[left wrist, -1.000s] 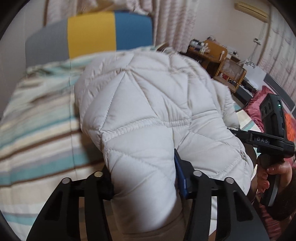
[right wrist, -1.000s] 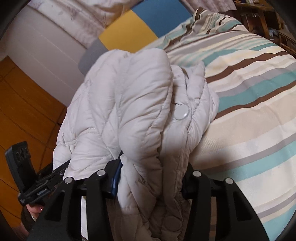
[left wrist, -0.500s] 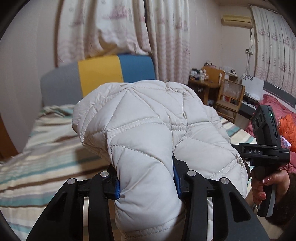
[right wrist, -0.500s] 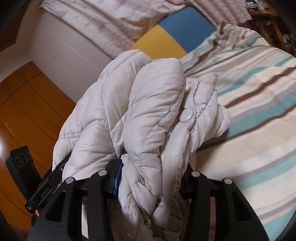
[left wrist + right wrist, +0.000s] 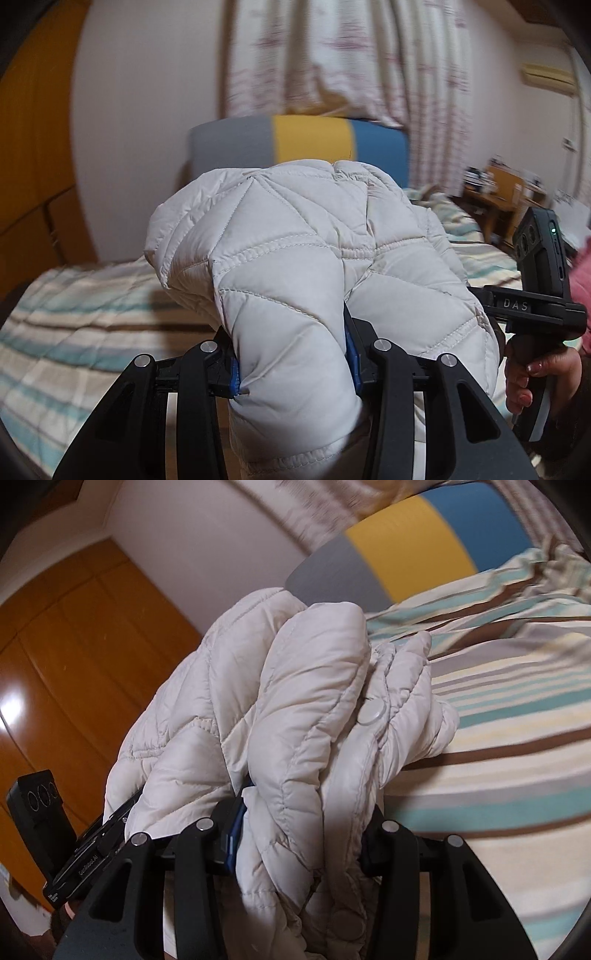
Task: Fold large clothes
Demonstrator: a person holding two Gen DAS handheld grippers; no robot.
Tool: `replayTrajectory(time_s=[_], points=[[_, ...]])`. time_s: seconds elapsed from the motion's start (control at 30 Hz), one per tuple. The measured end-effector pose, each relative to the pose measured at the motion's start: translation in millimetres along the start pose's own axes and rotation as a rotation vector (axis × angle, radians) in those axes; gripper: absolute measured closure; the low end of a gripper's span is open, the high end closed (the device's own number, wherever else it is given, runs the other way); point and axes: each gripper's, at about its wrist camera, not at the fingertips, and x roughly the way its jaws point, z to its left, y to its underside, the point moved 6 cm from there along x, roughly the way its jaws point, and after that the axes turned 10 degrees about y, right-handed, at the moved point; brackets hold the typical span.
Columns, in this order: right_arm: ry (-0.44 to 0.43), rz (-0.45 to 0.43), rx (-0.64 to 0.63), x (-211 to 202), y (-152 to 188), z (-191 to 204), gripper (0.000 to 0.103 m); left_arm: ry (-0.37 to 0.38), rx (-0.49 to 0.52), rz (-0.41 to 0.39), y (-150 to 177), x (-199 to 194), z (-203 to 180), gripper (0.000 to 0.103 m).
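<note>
A cream quilted puffer jacket (image 5: pixel 295 240) is bunched up and held in the air above the striped bed (image 5: pixel 74 314). My left gripper (image 5: pixel 293 354) is shut on a thick fold of it. My right gripper (image 5: pixel 299 827) is shut on another bunch of the same jacket (image 5: pixel 295 701), where a round snap button (image 5: pixel 371 713) shows. The right gripper's body (image 5: pixel 535 295) appears at the right of the left wrist view, and the left gripper's body (image 5: pixel 40 823) at the lower left of the right wrist view. The jacket hides the fingertips.
A headboard (image 5: pixel 295 147) in grey, yellow and blue stands at the far end of the bed, with curtains (image 5: pixel 332 55) behind. An orange wooden wardrobe (image 5: pixel 55 664) is on the left. Wooden furniture with clutter (image 5: pixel 506 199) stands at the right.
Both grippers have lifted the jacket higher off the bed and tilted up, so more wall, curtain and wardrobe show. Both grips stay shut.
</note>
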Motion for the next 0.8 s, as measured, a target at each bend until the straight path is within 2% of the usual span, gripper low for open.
replayTrajectory(time_s=[0.2,0.27,0.3,0.33,0.37,0.43,0.5,0.57,0.67,0.73,0.8], points=[[-0.001,0.072,-0.111,79,8,60,0.058,-0.104,-0.118,0.005,29,-16,88,0.06],[0.047,0.081,-0.158,96,13,70,0.058,-0.151,-0.168,0.051,46,-12,114,0.052],[0.09,0.087,-0.185,105,18,72,0.055,-0.165,-0.198,0.084,58,-9,124,0.049],[0.124,0.089,-0.202,111,20,71,0.051,-0.16,-0.257,0.122,75,-5,136,0.042],[0.162,0.087,-0.213,114,26,71,0.049,-0.144,-0.302,0.13,84,-2,139,0.034],[0.235,0.089,-0.211,117,39,61,0.046,-0.144,-0.325,0.12,95,-3,141,0.027],[0.289,0.079,-0.238,116,57,50,0.045,-0.133,-0.323,0.121,106,-1,134,0.026],[0.328,0.073,-0.252,114,68,42,0.044,-0.154,-0.296,0.117,107,3,127,0.026],[0.319,0.111,-0.221,113,60,41,0.043,-0.181,-0.296,0.137,102,2,128,0.026],[0.315,0.122,-0.205,111,44,38,0.039,-0.2,-0.314,0.158,99,-3,132,0.019],[0.306,0.093,-0.179,91,35,42,0.034,-0.246,-0.308,0.161,90,-18,133,0.014]])
